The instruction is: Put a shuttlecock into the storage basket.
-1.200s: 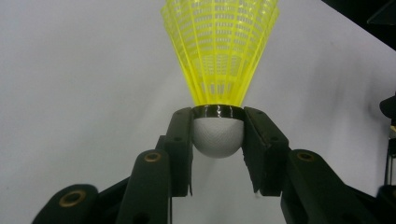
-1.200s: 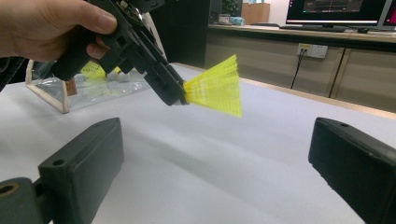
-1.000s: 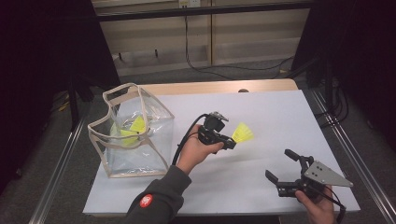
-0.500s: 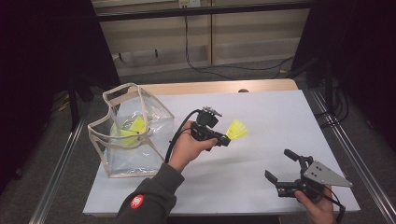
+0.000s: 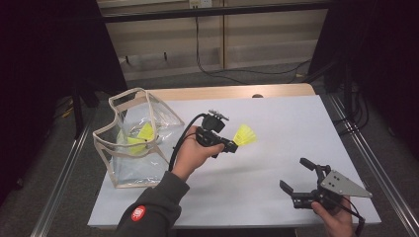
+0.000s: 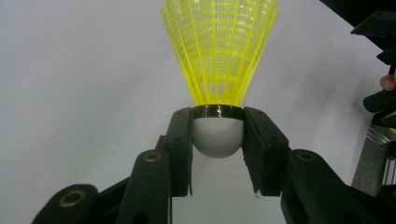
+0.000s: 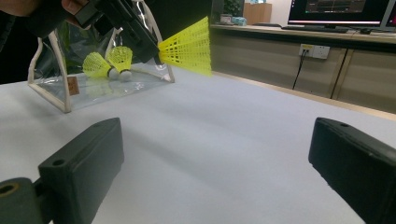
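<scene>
My left gripper (image 5: pixel 232 145) is shut on a yellow shuttlecock (image 5: pixel 245 135) and holds it above the middle of the white table (image 5: pixel 276 123). In the left gripper view the two pads clamp its white cork (image 6: pixel 217 136), and the yellow skirt (image 6: pixel 219 51) fans away from me. A clear pouch (image 5: pixel 136 143) with tan trim stands at the table's left with two yellow shuttlecocks (image 7: pixel 109 63) inside. My right gripper (image 5: pixel 301 177) rests open near the front right edge, nothing between its fingers (image 7: pixel 84 163); the held shuttlecock (image 7: pixel 187 46) appears far off in its view.
Black metal rails (image 5: pixel 64 168) run along both sides of the table. A wooden strip (image 5: pixel 237 91) borders its far edge, with cables on the floor beyond. A monitor (image 7: pixel 341 11) stands on a bench in the background.
My left hand has drawn the shuttlecock a little leftward, toward the pouch, and lifted it slightly. The right gripper has stayed put.
</scene>
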A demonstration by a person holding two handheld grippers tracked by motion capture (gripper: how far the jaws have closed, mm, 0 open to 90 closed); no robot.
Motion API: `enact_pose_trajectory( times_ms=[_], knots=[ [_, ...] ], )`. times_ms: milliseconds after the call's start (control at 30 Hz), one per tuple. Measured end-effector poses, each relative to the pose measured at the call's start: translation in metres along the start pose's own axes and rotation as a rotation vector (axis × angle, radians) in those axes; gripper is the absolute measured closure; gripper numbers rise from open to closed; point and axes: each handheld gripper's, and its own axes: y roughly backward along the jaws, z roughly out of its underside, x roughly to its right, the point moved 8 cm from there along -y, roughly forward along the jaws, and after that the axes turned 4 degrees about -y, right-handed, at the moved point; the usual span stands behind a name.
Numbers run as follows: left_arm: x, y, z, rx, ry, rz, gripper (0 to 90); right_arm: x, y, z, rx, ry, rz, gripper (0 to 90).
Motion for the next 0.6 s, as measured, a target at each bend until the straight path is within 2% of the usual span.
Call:
enact_pose_trajectory(
  times_ms=[533, 600],
  knots=[
    [-0.01, 0.023, -0.001, 0.0, 0.044, -0.039, 64.8, 0.0, 0.0, 0.0, -0.003, 0.001, 0.0, 3.2],
    [-0.01, 0.027, -0.001, -0.005, 0.031, -0.037, 64.8, 0.0, 0.0, 0.0, -0.002, 0.001, 0.002, 3.2]
  ],
)
